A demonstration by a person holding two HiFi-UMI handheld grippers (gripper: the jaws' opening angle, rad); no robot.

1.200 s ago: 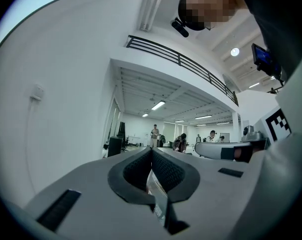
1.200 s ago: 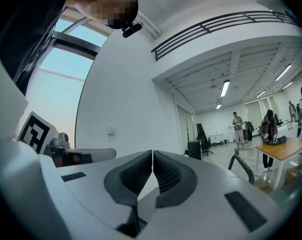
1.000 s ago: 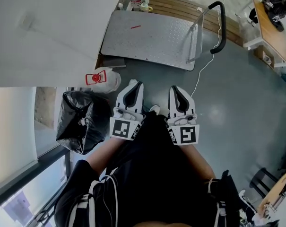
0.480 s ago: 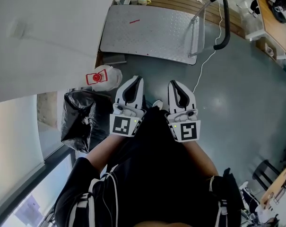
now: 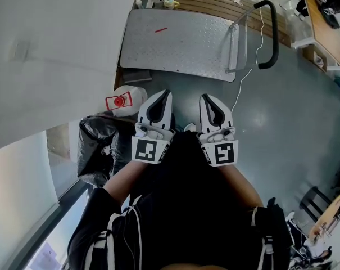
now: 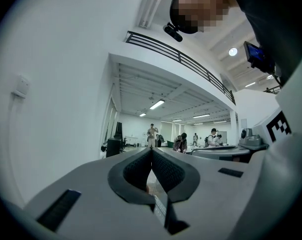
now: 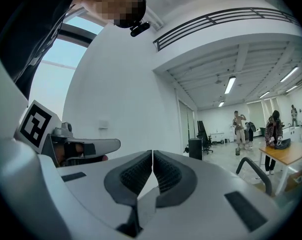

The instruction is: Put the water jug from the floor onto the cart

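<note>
Jaws on the left gripper [image 5: 164,94] and right gripper [image 5: 207,97] meet ribbed pad to pad, empty, in their own views, while only the head view shows the translucent, red-capped water jug [image 5: 126,100] on the floor [image 5: 282,128] near the cart [image 5: 181,44] with its studded metal deck.

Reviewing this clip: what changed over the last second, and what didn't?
The person has edged forward. The left tool and right tool advanced side by side, so the water jug now sits a little nearer the left tool. Nothing was taken hold of or let go. Unchanged: both tools shut and empty, the jug on the floor by the black bag, and the cart without the jug.
</note>
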